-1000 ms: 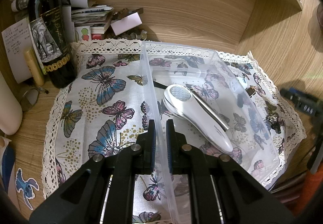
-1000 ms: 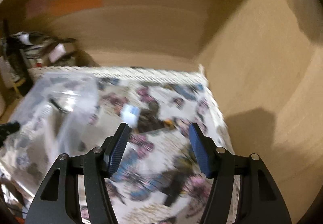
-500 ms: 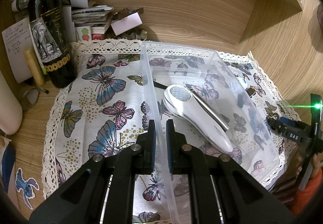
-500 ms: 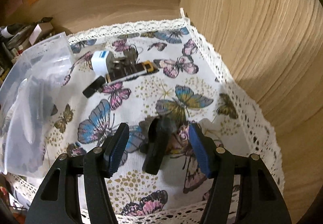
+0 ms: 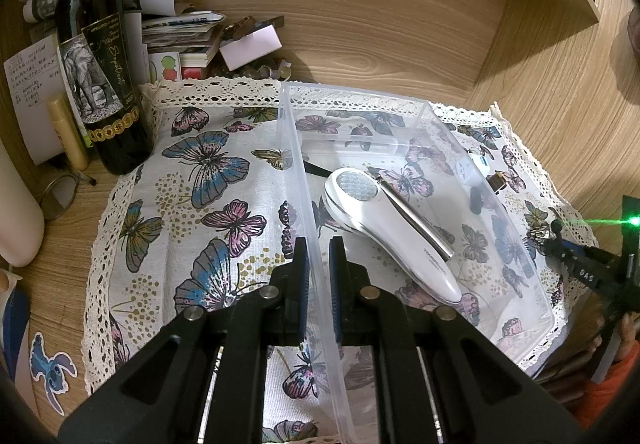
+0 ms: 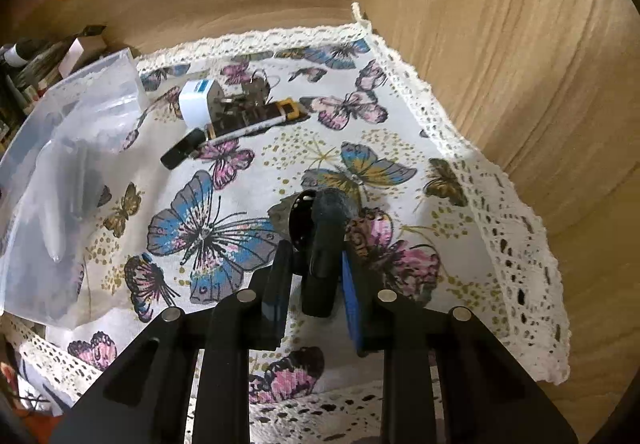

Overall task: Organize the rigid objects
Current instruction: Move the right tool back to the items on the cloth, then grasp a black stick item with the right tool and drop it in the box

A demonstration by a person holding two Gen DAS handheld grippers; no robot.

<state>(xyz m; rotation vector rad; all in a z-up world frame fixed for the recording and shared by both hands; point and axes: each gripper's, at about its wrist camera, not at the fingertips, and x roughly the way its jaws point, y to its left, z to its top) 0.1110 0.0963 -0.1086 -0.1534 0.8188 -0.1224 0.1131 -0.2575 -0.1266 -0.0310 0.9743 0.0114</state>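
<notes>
A clear plastic box (image 5: 500,212) stands on a butterfly cloth (image 5: 208,172), and a white handheld device (image 5: 384,228) lies inside it. My left gripper (image 5: 318,244) is shut on the box's near left wall. In the right wrist view a stubby black object (image 6: 324,244) with a rounded head lies on the cloth (image 6: 360,164). My right gripper (image 6: 316,250) is closing around it, its pads against the object's sides. Further back lie a white charger plug (image 6: 196,100), a black stick (image 6: 182,152) and a brown and gold item (image 6: 260,112), just right of the box (image 6: 72,132).
A dark wine bottle (image 5: 100,64) stands at the cloth's back left, beside stacked papers and small boxes (image 5: 180,36). Wooden walls close the back (image 5: 360,24) and the right side (image 6: 520,64). The cloth's lace edge (image 6: 516,244) runs along the right wall.
My right gripper came down over the black object, and its wide jaws have drawn in around it. The left gripper and the box have not moved.
</notes>
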